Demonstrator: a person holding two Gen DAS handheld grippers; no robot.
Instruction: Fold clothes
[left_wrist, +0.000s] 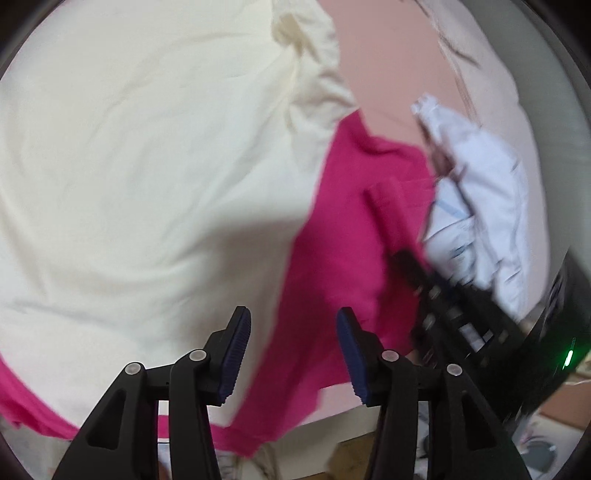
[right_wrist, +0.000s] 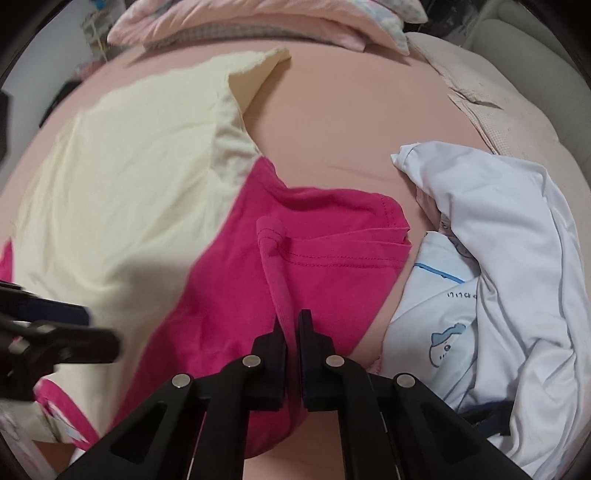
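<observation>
A magenta garment (right_wrist: 325, 251) lies on the pink bed sheet (right_wrist: 351, 110), partly under a cream garment (right_wrist: 129, 184). My right gripper (right_wrist: 291, 321) is shut on a raised ridge of the magenta fabric near its hem, and the ridge runs away from the pads. In the left wrist view, my left gripper (left_wrist: 293, 314) stands open above the line where the cream garment (left_wrist: 147, 166) overlaps the magenta garment (left_wrist: 351, 221). Nothing is pressed between its blue pads. The right gripper shows there as a blurred black shape (left_wrist: 454, 306).
A crumpled white garment (right_wrist: 498, 258) with blue print lies right of the magenta one. Folded pink bedding (right_wrist: 258, 22) is stacked at the far end of the bed. A beige cover (right_wrist: 498, 103) lies at the far right. The bed's near edge and floor show below (left_wrist: 351, 454).
</observation>
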